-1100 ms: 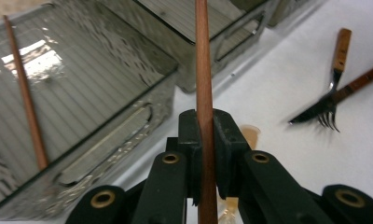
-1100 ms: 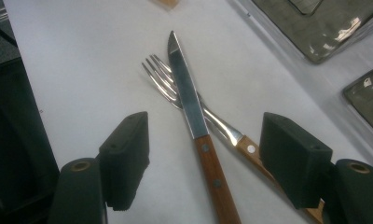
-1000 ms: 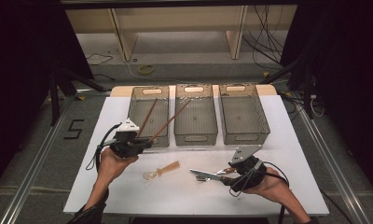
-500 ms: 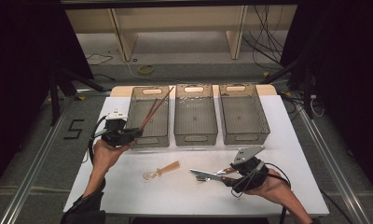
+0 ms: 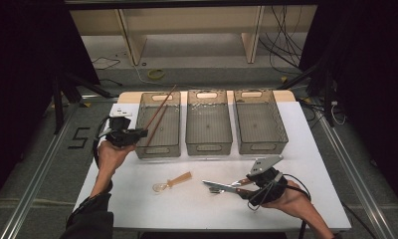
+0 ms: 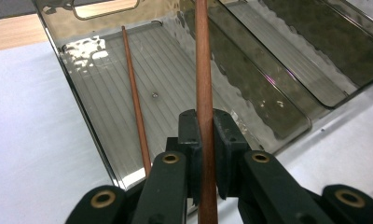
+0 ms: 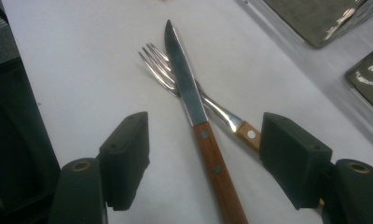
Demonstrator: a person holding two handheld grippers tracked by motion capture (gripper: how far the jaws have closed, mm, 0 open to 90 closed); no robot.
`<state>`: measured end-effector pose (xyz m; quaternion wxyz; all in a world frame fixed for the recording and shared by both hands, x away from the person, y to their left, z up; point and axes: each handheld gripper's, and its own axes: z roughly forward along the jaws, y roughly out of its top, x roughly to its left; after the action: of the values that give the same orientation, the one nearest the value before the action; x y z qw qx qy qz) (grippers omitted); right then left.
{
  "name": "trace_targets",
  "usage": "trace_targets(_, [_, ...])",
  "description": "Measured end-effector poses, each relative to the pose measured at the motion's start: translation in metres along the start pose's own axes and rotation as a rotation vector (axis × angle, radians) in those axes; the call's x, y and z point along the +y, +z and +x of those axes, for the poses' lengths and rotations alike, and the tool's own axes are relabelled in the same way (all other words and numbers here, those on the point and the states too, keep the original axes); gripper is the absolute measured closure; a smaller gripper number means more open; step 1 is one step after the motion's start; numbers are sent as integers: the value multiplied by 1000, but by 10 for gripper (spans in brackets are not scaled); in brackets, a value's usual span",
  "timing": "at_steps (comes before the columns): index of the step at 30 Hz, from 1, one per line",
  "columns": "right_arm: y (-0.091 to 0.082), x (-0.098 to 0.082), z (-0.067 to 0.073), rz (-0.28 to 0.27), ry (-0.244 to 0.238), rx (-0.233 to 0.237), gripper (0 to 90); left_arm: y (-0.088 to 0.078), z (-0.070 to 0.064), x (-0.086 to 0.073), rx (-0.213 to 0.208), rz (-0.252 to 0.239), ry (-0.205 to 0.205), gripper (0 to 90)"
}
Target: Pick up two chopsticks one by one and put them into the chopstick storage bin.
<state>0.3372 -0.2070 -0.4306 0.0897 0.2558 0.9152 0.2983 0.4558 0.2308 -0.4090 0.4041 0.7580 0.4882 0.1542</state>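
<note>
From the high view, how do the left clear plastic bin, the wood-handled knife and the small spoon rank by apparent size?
1. Left clear plastic bin, clearly largest.
2. Wood-handled knife.
3. Small spoon, though it looks close to the knife in length, so that order is unsure.

High view: fixed overhead, near side, looking forward and down across the white table to three bins. Left gripper view: close, rides low, looking along a chopstick into the leftmost bin, shared with the high view. Right gripper view: close above knife and fork, also seen from above.
</note>
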Motion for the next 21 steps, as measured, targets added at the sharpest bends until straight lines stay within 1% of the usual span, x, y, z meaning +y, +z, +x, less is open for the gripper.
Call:
trace_targets(3, [-1, 0, 0, -3, 2, 2, 341, 6, 5, 3, 14, 11, -15, 826])
trace_targets(6, [-1, -1, 0, -5, 2, 3, 341, 12, 9, 4, 20, 25, -27, 826])
trace_targets(9, [-2, -2, 0, -5, 7, 5, 341, 16, 12, 6, 22, 29, -35, 826])
trace_targets(14, [-2, -3, 0, -2, 8, 4, 341, 21, 15, 7, 28, 44, -42, 826])
trace_targets(17, [-2, -3, 0, 2, 4, 5, 341, 25, 16, 6, 31, 52, -56, 826])
trace_targets(21, [-2, -4, 0, 0, 9, 5, 341, 30, 17, 4, 36, 68, -59, 825])
